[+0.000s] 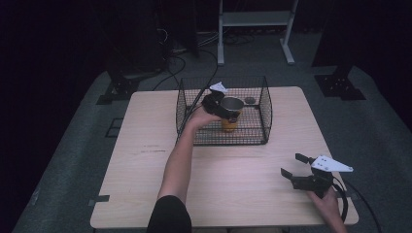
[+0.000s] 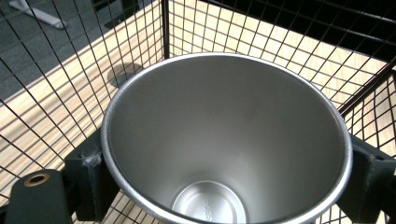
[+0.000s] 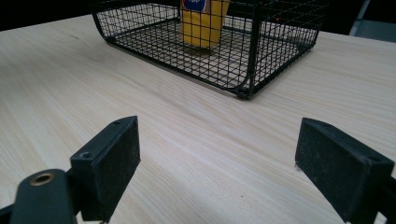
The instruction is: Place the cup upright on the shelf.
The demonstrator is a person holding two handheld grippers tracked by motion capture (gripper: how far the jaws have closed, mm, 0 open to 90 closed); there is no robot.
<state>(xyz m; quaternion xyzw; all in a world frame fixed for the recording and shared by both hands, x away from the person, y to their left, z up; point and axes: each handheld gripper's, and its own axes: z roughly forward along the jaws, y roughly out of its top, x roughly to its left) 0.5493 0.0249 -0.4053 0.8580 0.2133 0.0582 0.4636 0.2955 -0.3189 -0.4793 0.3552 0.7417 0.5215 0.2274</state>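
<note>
Lowering the steel cup (image 1: 232,104) into the wire basket (image 1: 265,109) looks like the step in hand, and doing it well means keeping the cup upright, coming down clear of the mesh walls, and picking a bare patch of basket floor rather than landing on the yellow packet (image 1: 231,122) that stands just below it at the centre of the high view. The cup sits slightly above and against that packet, so a small shift to one side before release would probably give it a steadier footing. The left gripper (image 1: 217,103), reaching over the basket's near-left edge in the upper middle of the frame, is clamped on the cup: in the left gripper view the rim (image 2: 224,140) spans most of the picture with a black jaw pressed against each side, at the lower left and the right edge. The right gripper (image 1: 297,165) hovers over the table (image 1: 145,145) at the lower right of the high view, well apart from the basket, its jaws spread wide and holding nothing, with bare wood between them
</note>
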